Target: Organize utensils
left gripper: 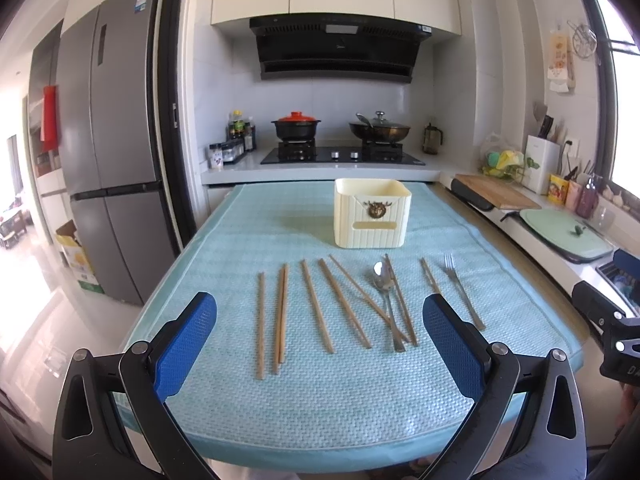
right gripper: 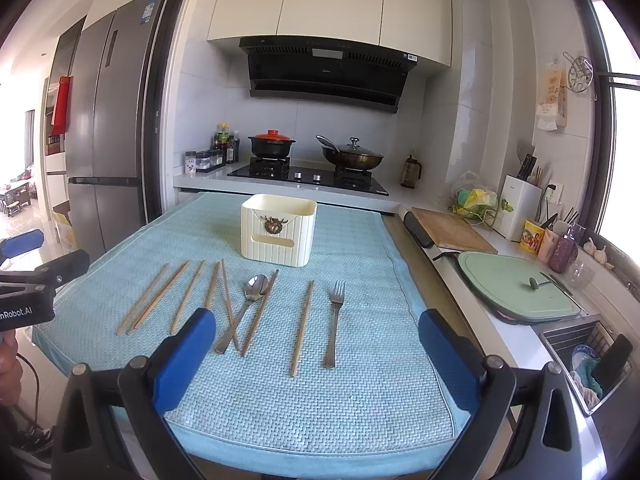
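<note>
Left gripper (left gripper: 320,312): blue-padded fingers spread wide, holding nothing; raised above the near edge of the table.
Right gripper (right gripper: 316,328): fingers likewise spread wide and empty, above the near edge, to the right of the left one.
Chopsticks (left gripper: 316,306): wooden sticks lying flat in a loose row across the mat, most of them seen between the left gripper's fingers; none touches a pad. Two cross under the spoon.
Single chopstick (right gripper: 302,328): lies apart, between the spoon group and the fork, seen between the right gripper's fingers.
Spoon (right gripper: 248,304): metal, bowl at the far end, handle pointing near; lies over crossed chopsticks, just beside the right gripper's left finger in that view.
Fork (right gripper: 334,322): metal, tines far, rightmost of the row; not touching anything else.
Holder (left gripper: 373,213): cream ribbed box, open top, upright, far side of the row, well apart from both grippers.
Surface: light blue woven mat (left gripper: 320,400) covering the table.
Room: kitchen; grey refrigerator (left gripper: 108,140) at left, hob with a red-lidded pot (left gripper: 295,125) and a wok (left gripper: 379,128) at the far wall, counter with a wooden cutting board (right gripper: 450,230) at right.
</note>
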The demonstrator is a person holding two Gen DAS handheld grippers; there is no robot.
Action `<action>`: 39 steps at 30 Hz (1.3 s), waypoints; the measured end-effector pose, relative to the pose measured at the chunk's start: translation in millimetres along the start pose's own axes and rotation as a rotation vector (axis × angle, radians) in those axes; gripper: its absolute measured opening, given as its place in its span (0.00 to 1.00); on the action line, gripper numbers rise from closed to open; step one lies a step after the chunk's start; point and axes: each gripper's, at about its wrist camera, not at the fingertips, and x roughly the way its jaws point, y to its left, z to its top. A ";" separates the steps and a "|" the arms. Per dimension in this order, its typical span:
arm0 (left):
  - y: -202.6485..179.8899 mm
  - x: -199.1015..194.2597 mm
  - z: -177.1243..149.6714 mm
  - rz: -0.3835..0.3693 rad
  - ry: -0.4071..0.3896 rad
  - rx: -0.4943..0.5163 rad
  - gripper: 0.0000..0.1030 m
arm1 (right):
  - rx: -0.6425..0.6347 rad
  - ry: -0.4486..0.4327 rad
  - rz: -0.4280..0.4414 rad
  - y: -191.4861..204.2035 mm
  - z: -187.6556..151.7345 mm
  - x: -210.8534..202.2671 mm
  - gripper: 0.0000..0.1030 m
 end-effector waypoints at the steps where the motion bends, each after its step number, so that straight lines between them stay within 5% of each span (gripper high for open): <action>1: 0.3 0.0 0.3 0.000 0.000 0.000 1.00 | 0.001 -0.001 0.000 -1.1 -0.6 -0.6 1.00; 28: -4.1 1.5 -2.1 -0.021 0.009 0.024 1.00 | 0.019 0.003 -0.004 -5.6 -2.3 -0.4 1.00; 39: 7.4 24.0 -9.5 -0.098 0.119 -0.034 1.00 | 0.042 -0.001 0.007 -13.4 -0.6 10.5 1.00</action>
